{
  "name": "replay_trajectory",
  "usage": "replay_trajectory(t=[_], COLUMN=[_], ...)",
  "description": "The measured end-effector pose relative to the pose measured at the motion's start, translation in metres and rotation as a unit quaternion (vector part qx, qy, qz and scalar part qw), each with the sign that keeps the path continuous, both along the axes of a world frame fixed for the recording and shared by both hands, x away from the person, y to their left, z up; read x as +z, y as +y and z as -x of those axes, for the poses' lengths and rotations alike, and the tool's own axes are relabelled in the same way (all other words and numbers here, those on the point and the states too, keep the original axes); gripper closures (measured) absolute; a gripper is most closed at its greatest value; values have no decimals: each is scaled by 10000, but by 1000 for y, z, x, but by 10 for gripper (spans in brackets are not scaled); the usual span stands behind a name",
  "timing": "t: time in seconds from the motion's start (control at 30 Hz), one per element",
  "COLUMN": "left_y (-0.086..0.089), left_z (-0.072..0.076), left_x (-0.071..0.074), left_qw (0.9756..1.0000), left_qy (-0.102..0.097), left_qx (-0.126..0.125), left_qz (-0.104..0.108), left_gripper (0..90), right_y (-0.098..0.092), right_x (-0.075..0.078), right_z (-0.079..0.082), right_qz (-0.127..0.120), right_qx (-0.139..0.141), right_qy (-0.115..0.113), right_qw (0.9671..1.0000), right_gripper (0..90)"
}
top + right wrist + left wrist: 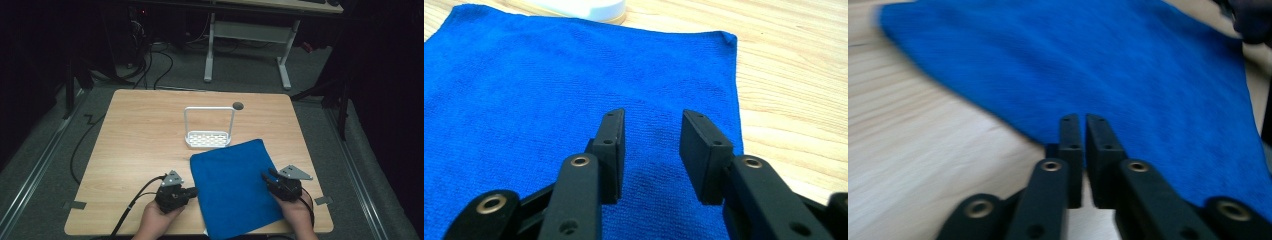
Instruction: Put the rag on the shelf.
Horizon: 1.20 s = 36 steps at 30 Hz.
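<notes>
Left tongs (192, 190) sit at the near left edge of the blue towel (235, 187), their jaws drawn nearly together; in the left gripper view they (1083, 120) look pinched on the hem of the towel (1108, 75), though the fabric between the pads is too thin and blurred to be sure of more than contact at the edge. Right tongs (266, 176) rest over the towel's right side with their jaws parted, and in the right gripper view the gap (653, 120) shows bare cloth (549, 90) beneath, with nothing clamped. The towel lies spread flat on the wooden surface (140, 140), just in front of the white wire rack (208, 138), which stands empty at the towel's far edge; its near end hangs a little past the surface's front rim. Judged from this, the work has barely begun: the towel is still unfolded and off the rack, one side appears gripped, and the right side has yet to be taken before any lifting, folding or hanging can start.
</notes>
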<state>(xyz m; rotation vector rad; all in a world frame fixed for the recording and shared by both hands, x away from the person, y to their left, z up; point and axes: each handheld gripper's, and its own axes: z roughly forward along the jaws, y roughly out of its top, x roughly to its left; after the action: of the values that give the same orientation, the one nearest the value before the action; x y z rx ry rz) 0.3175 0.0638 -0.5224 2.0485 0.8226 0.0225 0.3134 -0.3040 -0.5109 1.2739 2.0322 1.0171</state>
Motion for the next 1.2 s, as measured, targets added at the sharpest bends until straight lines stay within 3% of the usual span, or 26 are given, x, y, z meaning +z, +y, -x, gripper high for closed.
replay_trajectory(t=[0.13,0.23,0.5,0.77,0.87,0.93,1.07,1.1,1.2], left_y=[-22,-31,-17,24,38,44,43,40,34], left_z=[6,9,10,15,11,4,-19,-24,-29], left_x=[-4,-9,-8,-6,-3,1,4,2,-3], left_qw=[9995,9983,9978,9981,9980,9987,9983,9981,9977], left_qy=[21,-51,-44,112,112,70,25,41,74], left_qx=[-296,-428,-477,-209,56,265,553,574,554], left_qz=[-145,-394,-460,-574,-612,-436,-204,-216,-372], left_gripper=[896,895,894,891,876,841,783,740,735], right_y=[0,0,-5,-2,5,17,25,28,29], right_x=[0,0,2,2,-2,-4,-6,-8,-11], right_z=[0,0,2,3,-2,-9,-16,-20,-23], right_qz=[15,-6,-68,-39,10,65,163,288,389], right_qx=[-3,-14,-70,40,163,304,344,319,298], right_qy=[26,44,64,80,181,238,303,338,418], right_qw=[10000,10000,9999,10000,9997,9992,9988,9985,9979], right_gripper=[683,699,765,900,900,900,900,900,900])
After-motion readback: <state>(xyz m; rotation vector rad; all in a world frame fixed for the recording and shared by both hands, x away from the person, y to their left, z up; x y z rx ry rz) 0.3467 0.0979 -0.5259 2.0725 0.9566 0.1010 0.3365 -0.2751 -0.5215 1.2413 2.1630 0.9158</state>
